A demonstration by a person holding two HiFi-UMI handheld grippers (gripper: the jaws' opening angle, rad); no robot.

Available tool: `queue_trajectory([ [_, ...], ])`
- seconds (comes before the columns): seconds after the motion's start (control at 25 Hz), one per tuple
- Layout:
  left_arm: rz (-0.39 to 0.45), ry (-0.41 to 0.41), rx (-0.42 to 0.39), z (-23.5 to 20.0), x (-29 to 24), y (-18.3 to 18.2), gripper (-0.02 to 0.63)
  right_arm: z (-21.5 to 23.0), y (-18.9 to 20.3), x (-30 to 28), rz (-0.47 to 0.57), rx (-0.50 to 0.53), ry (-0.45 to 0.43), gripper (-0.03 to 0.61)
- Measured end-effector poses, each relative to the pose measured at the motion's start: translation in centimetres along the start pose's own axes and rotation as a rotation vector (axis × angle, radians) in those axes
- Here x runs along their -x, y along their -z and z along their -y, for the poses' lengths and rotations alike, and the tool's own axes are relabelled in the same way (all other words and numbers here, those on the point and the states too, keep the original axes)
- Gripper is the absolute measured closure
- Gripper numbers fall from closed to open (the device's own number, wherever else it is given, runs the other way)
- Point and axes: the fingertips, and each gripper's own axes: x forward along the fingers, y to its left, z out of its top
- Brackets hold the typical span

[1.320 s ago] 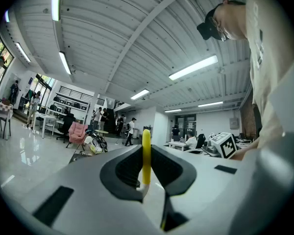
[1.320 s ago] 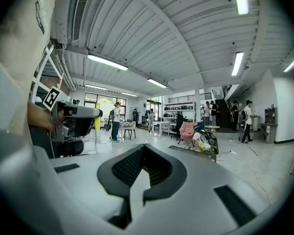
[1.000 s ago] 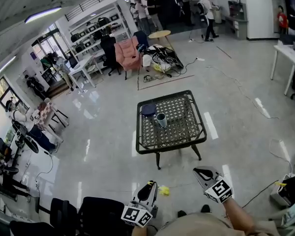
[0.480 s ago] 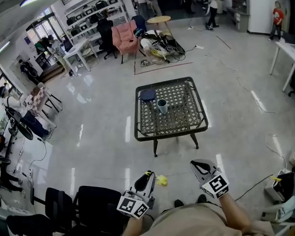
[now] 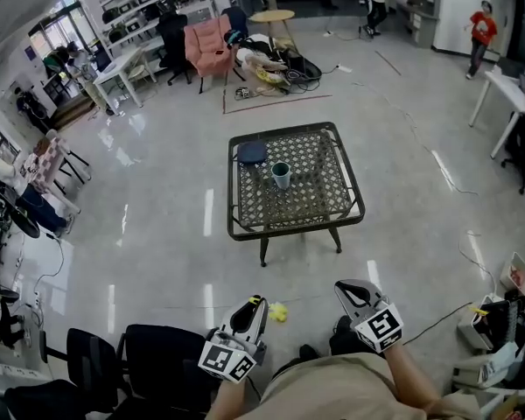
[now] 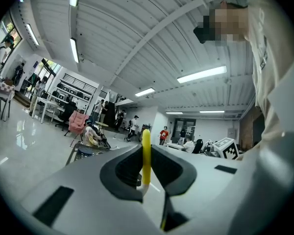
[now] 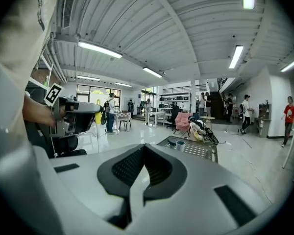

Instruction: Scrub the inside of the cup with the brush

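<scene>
— Which step is in hand here?

— Only the approach, I think. The cup (image 5: 281,175) stands upright on the low lattice table (image 5: 293,220), just beside a dark blue thing (image 5: 251,152). Both grippers are well apart from it, down close to the person's body.

— Is the brush ready?

— Yes. The left gripper (image 5: 254,304) is clamped on the brush (image 6: 146,151). Its thin yellow handle stands between the jaws, and in the head view a yellow end shows just beside the gripper's tip.

— And the other one?

— The right gripper (image 5: 350,290) has its jaws pressed fully together, with nothing between them.

— So what does the next move call for?

— In my judgement, first to walk up to the table. Then the right jaws must open and take the cup by its wall, so that it does not slide or tip on the lattice. Only after this can the brush go down into the cup — the scrubbing itself is not yet begun.
</scene>
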Motion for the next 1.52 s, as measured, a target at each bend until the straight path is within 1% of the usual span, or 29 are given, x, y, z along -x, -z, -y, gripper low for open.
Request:
queue_trajectory([
  [0.2,-0.010,-0.004,0.013,-0.9,-3.3,0.1,0.554,2.4,0.3,-1.3,0.000,-0.007,-0.021,0.561],
  [0.4,-0.007,-0.022,-0.009,-2.5,-7.2,-1.0,0.555,5.7,0.7,-4.1,0.007,-0.022,-0.042,0.561],
  [0.64,-0.001,-0.056,-0.032,-3.3,-12.7,-2.5,0.554,11.3,0.1,-7.4,0.022,0.001,-0.096,0.561],
  [0.8,0.021,-0.083,-0.011,-3.9,-16.3,-3.2,0.554,14.4,0.4,-9.4,0.007,0.017,-0.146,0.561],
  [1.0,0.036,-0.136,-0.011,-5.0,-19.9,-3.3,0.554,16.7,0.9,-11.1,0.001,0.020,-0.212,0.561],
  [1.2,0.046,-0.160,-0.021,-5.6,-23.0,-3.4,0.554,18.7,1.3,-12.3,-0.006,0.040,-0.254,0.561],
  [1.52,0.030,-0.190,-0.019,-7.2,-24.8,-3.8,0.554,19.5,0.8,-14.9,-0.016,0.053,-0.309,0.561],
])
